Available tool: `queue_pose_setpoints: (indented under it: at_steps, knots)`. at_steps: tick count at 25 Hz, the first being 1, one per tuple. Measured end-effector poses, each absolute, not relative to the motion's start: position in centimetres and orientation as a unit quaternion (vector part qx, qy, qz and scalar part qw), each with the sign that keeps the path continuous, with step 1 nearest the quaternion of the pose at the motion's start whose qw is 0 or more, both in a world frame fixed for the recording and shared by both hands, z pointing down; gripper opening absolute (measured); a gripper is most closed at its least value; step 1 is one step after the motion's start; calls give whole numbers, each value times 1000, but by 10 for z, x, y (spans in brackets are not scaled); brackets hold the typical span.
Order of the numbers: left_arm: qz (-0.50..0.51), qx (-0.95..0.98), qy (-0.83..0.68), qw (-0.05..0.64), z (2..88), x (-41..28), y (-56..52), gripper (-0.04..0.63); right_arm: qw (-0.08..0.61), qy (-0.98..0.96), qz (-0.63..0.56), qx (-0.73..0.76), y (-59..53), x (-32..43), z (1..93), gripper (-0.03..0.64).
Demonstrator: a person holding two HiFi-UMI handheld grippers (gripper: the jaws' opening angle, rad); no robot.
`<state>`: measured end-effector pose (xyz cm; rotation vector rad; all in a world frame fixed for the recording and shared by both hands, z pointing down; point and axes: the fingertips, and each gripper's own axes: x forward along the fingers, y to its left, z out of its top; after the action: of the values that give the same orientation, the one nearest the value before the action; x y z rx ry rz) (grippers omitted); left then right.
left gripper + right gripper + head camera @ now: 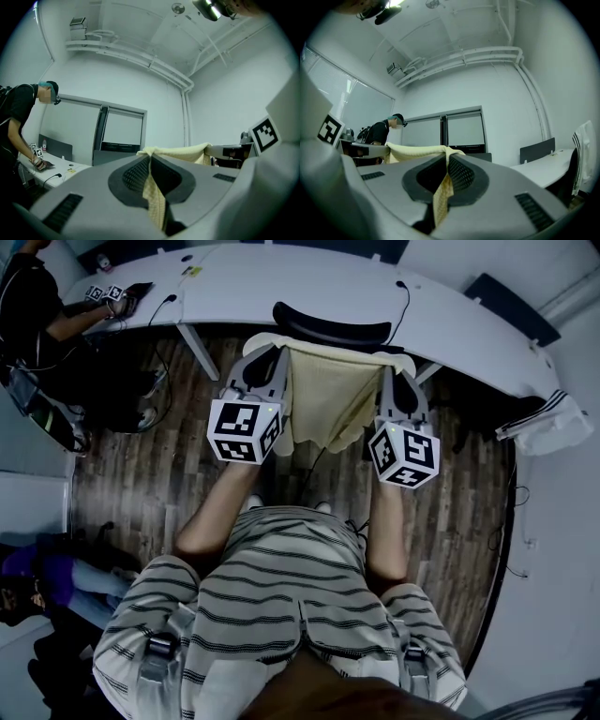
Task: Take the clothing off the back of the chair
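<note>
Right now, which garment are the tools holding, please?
The pale yellow garment, pinched by the left tool and right tool; the white striped garment hangs by the desk.

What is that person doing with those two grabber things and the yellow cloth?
The person is holding a grabber in each hand and using them to take a piece of clothing off a chair. The left gripper and the right gripper are each pinched shut on a top corner of the pale yellow garment. It hangs stretched between them, right in front of the black chair at the white desk. Someone else is busy further along the desk.
</note>
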<state>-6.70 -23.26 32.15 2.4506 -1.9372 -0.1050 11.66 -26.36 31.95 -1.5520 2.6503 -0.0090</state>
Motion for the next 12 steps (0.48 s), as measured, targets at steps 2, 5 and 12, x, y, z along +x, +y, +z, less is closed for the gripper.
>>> queue_pose_setpoints:
  at_steps: [2,5,12]
  knots:
    - [-34,784,-620,9,322,-66,-230,34,37,862,-4,-505,-261,118,321,25]
    - [-32,783,-621,8,325,-65,-226,34,36,862,-2,-506,-258,118,322,25]
    - [-26,780,-625,4,330,-66,-223,34,36,862,5,-505,-256,116,326,25]
